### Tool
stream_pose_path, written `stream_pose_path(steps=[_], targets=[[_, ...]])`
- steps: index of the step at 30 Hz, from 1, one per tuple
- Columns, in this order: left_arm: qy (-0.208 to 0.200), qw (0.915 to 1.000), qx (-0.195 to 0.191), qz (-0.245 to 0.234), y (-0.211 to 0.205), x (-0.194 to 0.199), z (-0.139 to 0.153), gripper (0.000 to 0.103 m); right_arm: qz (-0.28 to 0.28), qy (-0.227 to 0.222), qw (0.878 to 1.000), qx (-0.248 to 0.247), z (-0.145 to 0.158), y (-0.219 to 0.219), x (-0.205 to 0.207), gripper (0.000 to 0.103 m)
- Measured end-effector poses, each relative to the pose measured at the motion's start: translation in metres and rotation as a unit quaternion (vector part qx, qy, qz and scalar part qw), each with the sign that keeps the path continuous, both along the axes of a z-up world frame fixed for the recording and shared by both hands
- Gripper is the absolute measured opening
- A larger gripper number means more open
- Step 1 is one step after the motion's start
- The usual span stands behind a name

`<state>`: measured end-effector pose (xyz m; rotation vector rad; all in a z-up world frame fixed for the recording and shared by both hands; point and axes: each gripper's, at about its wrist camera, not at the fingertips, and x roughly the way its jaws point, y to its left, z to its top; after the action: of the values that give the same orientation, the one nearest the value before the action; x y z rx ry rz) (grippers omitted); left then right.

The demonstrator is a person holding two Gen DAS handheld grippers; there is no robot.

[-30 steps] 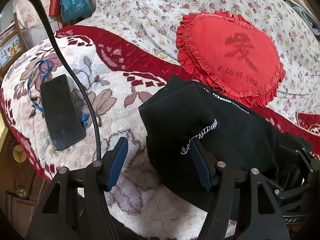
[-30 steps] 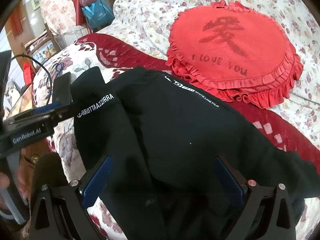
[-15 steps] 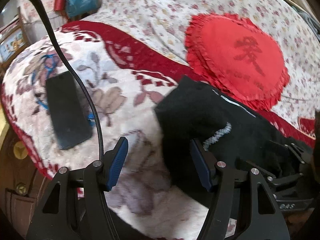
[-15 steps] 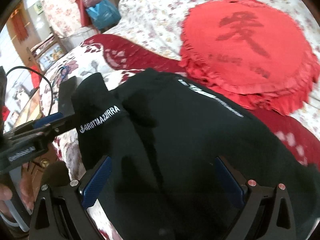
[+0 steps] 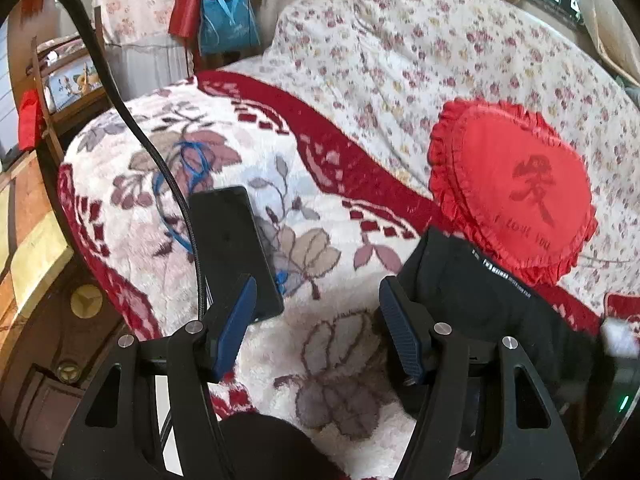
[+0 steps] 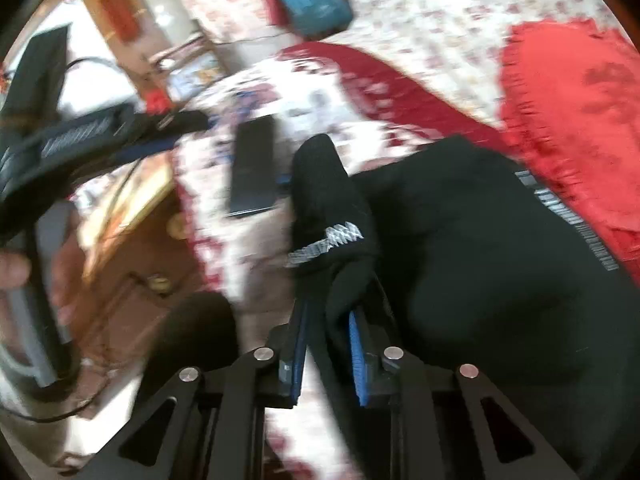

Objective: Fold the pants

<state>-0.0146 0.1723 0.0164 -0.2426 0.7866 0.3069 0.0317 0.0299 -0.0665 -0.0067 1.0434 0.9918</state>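
Note:
The black pants [image 6: 480, 248] lie bunched on the floral blanket, with white lettering on a raised fold [image 6: 328, 240]. My right gripper [image 6: 326, 328] is shut on that fold of the pants. In the left wrist view the pants [image 5: 480, 304] lie at the right, just beyond the right finger. My left gripper [image 5: 316, 312] is open and empty above the blanket [image 5: 320, 320]. It also shows blurred at the left of the right wrist view [image 6: 80, 140].
A black phone [image 5: 232, 248] with a blue cord lies on the blanket by the left finger. A red heart cushion [image 5: 516, 192] lies behind the pants. The bed edge and wooden furniture [image 5: 36, 240] are at the left.
My right gripper has shut on the lettered fold of the pants. My left gripper has pulled left and back off the pants, staying open.

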Motion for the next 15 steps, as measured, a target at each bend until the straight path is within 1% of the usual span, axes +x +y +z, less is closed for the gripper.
stream_pose_path(steps=[3, 6, 8, 10, 11, 12, 14, 15], targets=[[0.002, 1.0000, 0.002, -0.009, -0.007, -0.001, 0.001, 0.064, 0.023, 0.029, 0.999, -0.003, -0.021, 0.019, -0.015, 0.018], [0.011, 0.9997, 0.004, -0.023, -0.019, 0.001, -0.004, 0.064, 0.016, 0.082, 0.996, -0.002, -0.045, 0.024, -0.018, 0.018], [0.025, 0.9989, 0.000, -0.039, -0.030, 0.006, -0.014, 0.064, 0.005, 0.094, 0.995, 0.015, -0.041, 0.014, -0.017, 0.018], [0.044, 0.9978, 0.003, -0.050, -0.042, 0.012, -0.027, 0.064, -0.008, 0.088, 0.996, 0.023, -0.026, -0.006, -0.017, 0.023], [0.052, 0.9971, 0.003, -0.055, -0.046, 0.014, -0.033, 0.064, -0.019, 0.080, 0.996, 0.024, -0.017, -0.020, -0.019, 0.028], [0.060, 0.9964, 0.004, -0.061, -0.051, 0.017, -0.039, 0.064, -0.041, 0.065, 0.997, 0.022, -0.008, -0.038, -0.022, 0.037], [0.074, 0.9950, 0.004, -0.067, -0.058, 0.022, -0.051, 0.064, -0.098, 0.031, 0.995, 0.010, 0.006, -0.081, -0.027, 0.052], [0.081, 0.9941, 0.001, -0.072, -0.062, 0.024, -0.058, 0.064, -0.127, 0.019, 0.992, 0.004, 0.012, -0.104, -0.029, 0.052]])
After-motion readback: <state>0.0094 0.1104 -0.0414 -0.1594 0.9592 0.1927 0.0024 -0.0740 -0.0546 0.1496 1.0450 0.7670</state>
